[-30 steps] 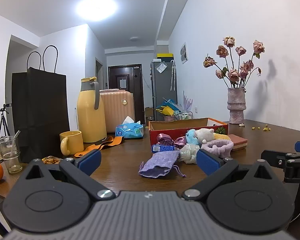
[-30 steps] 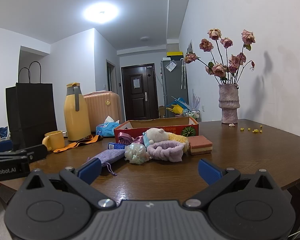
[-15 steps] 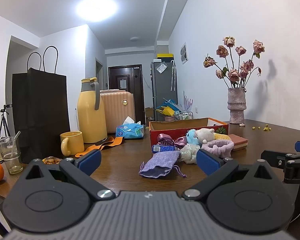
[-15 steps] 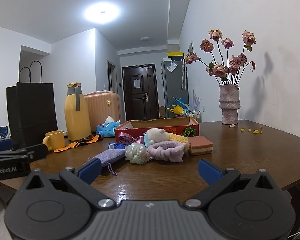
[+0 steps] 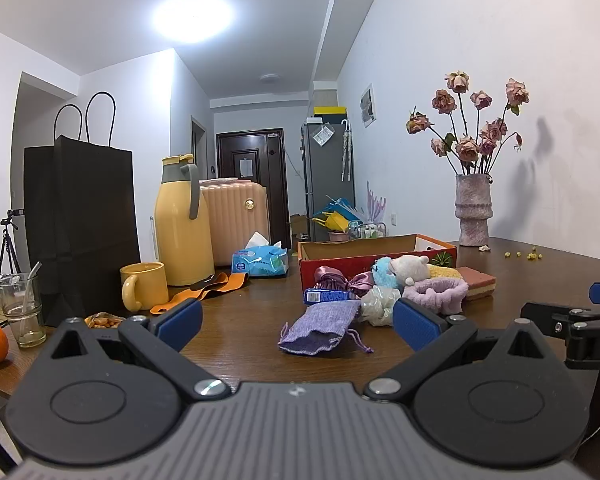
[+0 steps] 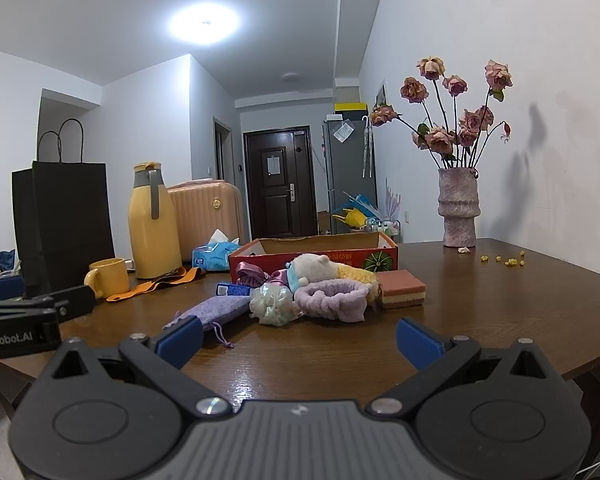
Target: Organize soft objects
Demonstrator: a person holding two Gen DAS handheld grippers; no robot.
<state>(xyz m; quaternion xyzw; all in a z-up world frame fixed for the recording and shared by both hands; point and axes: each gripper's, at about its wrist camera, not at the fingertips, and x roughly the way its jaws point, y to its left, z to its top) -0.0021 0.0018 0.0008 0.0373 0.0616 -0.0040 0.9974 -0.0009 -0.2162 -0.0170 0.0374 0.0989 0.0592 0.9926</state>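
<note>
The red cardboard box (image 6: 312, 254) shows no contents from this low angle. The soft things lie heaped on the counter (image 6: 500, 300) just before it: purple pouch (image 5: 320, 326), mesh puff (image 6: 274, 304), lilac headband (image 6: 332, 300), plush toy (image 6: 314, 266), sponge (image 6: 402, 290). Left tongs (image 5: 296, 322) and right tongs (image 6: 298, 338) both gape apart, empty, short of the heap. The left tool reads "enRobot.AI".

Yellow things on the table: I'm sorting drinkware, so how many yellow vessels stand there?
2. The yellow thermos jug stands left of the red cardboard box, before the suitcase; the yellow mug sits nearer, beside the black paper bag. Others may be hidden behind it.
</note>
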